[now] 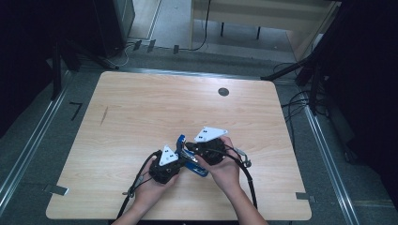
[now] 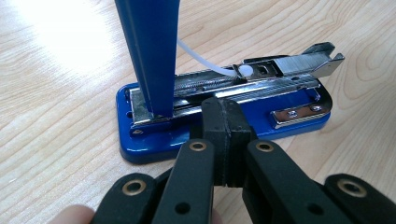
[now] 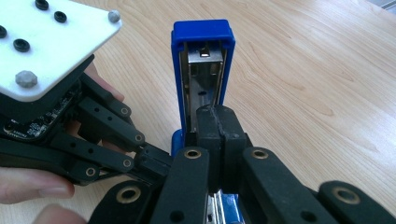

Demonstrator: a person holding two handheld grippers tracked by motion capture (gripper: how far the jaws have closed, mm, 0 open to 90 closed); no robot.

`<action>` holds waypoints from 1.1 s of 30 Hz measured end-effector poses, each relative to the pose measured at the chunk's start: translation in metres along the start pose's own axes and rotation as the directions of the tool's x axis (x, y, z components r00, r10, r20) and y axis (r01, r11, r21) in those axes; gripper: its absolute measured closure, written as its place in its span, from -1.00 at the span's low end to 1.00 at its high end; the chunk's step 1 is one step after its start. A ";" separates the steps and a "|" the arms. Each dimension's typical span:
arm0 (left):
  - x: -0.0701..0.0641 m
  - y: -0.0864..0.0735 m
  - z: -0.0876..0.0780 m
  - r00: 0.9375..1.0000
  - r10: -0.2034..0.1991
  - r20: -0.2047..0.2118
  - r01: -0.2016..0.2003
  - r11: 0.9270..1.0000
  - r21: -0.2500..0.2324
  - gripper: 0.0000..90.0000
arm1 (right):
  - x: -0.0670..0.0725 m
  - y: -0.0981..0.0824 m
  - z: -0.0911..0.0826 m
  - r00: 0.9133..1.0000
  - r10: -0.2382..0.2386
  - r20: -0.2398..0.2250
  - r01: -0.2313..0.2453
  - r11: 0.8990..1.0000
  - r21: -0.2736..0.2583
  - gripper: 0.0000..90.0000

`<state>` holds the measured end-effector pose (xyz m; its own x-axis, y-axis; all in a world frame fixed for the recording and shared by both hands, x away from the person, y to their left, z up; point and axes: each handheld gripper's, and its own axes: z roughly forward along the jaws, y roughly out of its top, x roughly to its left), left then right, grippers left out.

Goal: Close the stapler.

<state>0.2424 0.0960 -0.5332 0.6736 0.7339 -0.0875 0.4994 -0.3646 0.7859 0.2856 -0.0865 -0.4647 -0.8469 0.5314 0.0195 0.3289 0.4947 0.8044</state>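
Blue stapler point(image 1: 189, 158) lying opened up on the wooden table point(image 1: 141, 108), in the near half and a little right of centre, well in from every edge. Lid point(image 2: 149, 51) swung upright off the hinge, metal magazine point(image 2: 261, 77) stretched flat along the blue base point(image 2: 154, 142), thin white spring rod arcing from lid to magazine. Left gripper point(image 2: 223, 116) with jaws pressed together and nothing between them, tips resting at the magazine's side rail (contact looks likely, not certain). Right gripper point(image 3: 216, 123) likewise closed on itself, tips against the inner face of the raised lid, just under its metal liner. Left gripper point(image 3: 154, 161) seen from the right gripper view reaching in from the left, tips just beside the hinge. Both hands close together over the stapler in the high view, cables trailing back toward the near edge. Broad bare wood on the far side and to the left; dark round grommet point(image 1: 223, 92) near the far right corner, well apart from the work.
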 end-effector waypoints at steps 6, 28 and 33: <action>0.000 0.000 0.000 1.000 -0.002 -0.001 0.002 1.000 -0.004 1.00 | -0.005 0.002 -0.008 1.000 0.020 0.011 -0.020 1.000 -0.023 1.00; 0.000 0.000 0.000 1.000 0.000 -0.005 0.000 1.000 -0.004 1.00 | -0.002 0.046 -0.016 0.999 0.037 0.034 -0.032 0.991 -0.130 1.00; -0.001 0.000 0.000 1.000 -0.004 -0.003 0.004 1.000 -0.006 1.00 | 0.004 0.050 -0.011 1.000 0.016 0.019 -0.014 0.992 -0.124 1.00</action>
<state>0.2421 0.0955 -0.5334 0.6695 0.7375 -0.0888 0.4991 -0.3580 0.7891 0.2938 -0.0673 -0.4176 -0.8332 0.5526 0.0211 0.2860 0.3980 0.8717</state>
